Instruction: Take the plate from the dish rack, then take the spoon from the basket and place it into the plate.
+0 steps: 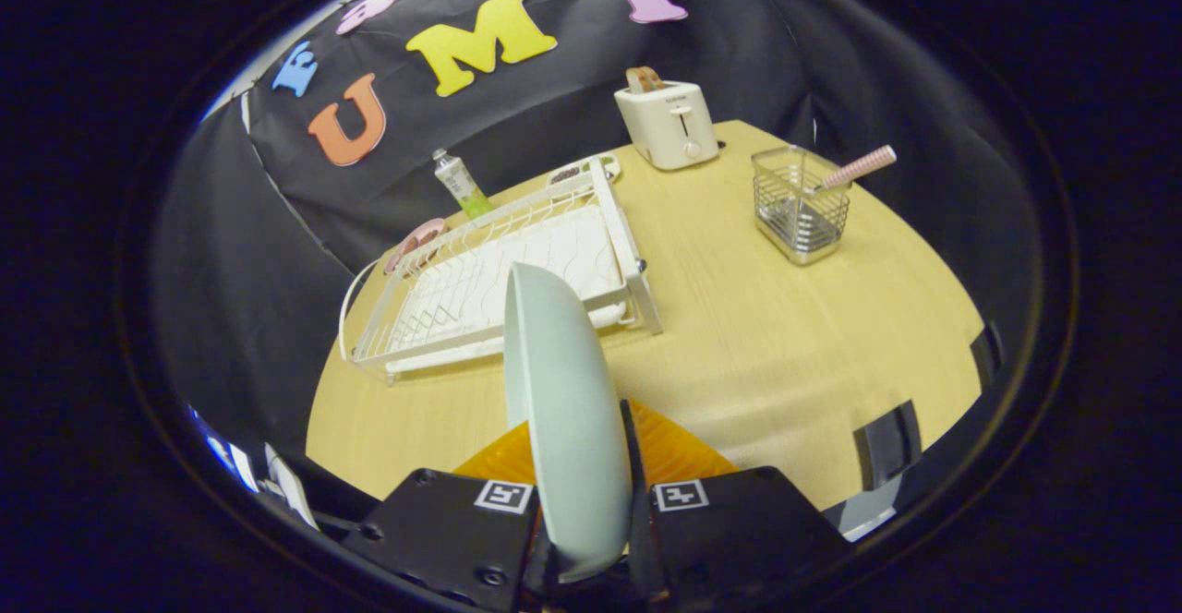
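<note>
A pale green plate [563, 401] stands on edge between my fingers, held above the wooden table [766, 354]. My gripper [582, 465] is shut on the plate near its lower rim. Beyond the plate lies the white wire dish rack [499, 281], with no dishes in it. Farther off and to the right of the rack stands a wire basket [801, 205]. A spoon with a pink striped handle [857, 168] leans out of the basket's top toward the right.
A cream toaster [667, 122] with bread in its slot stands at the table's far edge. A small green-and-white bottle [460, 185] and a pinkish object [416, 240] sit behind the rack. The table's edge curves close on the right.
</note>
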Motion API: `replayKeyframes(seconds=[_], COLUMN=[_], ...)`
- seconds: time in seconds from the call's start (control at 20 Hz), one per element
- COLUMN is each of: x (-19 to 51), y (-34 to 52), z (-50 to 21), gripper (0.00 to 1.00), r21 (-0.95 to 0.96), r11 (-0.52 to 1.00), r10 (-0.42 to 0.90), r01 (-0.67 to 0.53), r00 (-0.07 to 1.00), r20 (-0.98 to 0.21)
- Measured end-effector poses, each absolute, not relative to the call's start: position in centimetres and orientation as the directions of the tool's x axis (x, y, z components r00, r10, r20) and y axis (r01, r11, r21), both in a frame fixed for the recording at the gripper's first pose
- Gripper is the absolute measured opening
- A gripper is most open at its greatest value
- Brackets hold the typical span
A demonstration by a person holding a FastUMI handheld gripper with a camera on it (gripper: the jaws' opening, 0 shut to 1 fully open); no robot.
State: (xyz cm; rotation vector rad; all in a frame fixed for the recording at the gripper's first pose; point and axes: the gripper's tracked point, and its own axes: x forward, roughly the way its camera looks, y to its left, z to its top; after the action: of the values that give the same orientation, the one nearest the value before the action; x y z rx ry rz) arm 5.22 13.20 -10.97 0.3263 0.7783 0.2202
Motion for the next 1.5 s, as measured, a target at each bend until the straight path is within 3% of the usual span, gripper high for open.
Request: replayKeyframes(seconds=[0.35, 0.45, 0.85, 0.95, 1.2, 1.5], x=[7.1, 7.4, 7.7, 7.9, 7.3, 6.4], y=[13.5, 13.4, 13.6, 12.7, 9.2, 0.2], z=[-14.0, -14.6, -15.4, -14.3, -10.4, -5.2], gripper=[0.37, 0.44, 0.49, 0.52, 0.74, 0.80], r21=[0.552, 0.553, 0.528, 0.484, 0.306, 0.035], r11=[0.833, 0.833, 0.846, 0.870, 0.943, 0.996], r10=[0.429, 0.427, 0.426, 0.392, 0.269, 0.087], r01=[-0.040, -0.034, -0.067, -0.090, -0.134, -0.082], r00=[0.676, 0.675, 0.681, 0.723, 0.846, 0.971], r20=[-0.599, -0.602, -0.595, -0.570, -0.460, -0.221])
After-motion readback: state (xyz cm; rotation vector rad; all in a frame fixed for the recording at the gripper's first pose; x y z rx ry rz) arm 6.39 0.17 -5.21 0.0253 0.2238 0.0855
